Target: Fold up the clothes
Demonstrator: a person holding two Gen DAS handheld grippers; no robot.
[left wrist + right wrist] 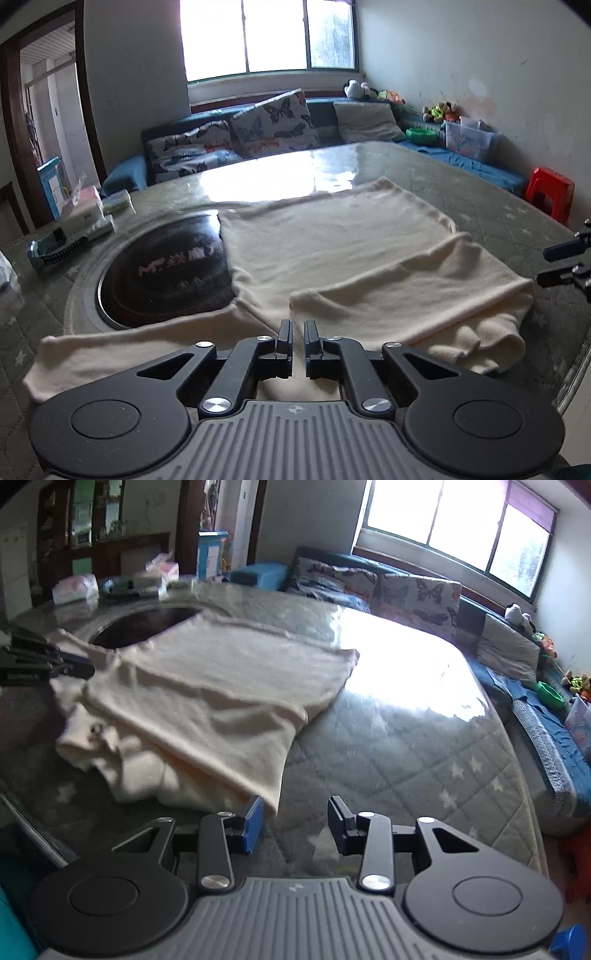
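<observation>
A cream long-sleeved top (332, 251) lies spread on the table, one sleeve (406, 288) folded across its body, the other sleeve (129, 350) stretched out to the left. My left gripper (298, 330) hovers over the near edge of the top with its jaws nearly closed and nothing between them. My right gripper (295, 812) is open and empty, just off the folded side of the top (207, 701). It also shows at the right edge of the left wrist view (554, 264). The left gripper shows at the left edge of the right wrist view (74, 668).
The table (498, 206) has a grey quilted cover with stars under glass and a round dark hotplate (166, 269) partly under the top. Tissue packs and boxes (92, 210) sit at its far left. A sofa with butterfly cushions (273, 125) and a red stool (550, 192) stand beyond.
</observation>
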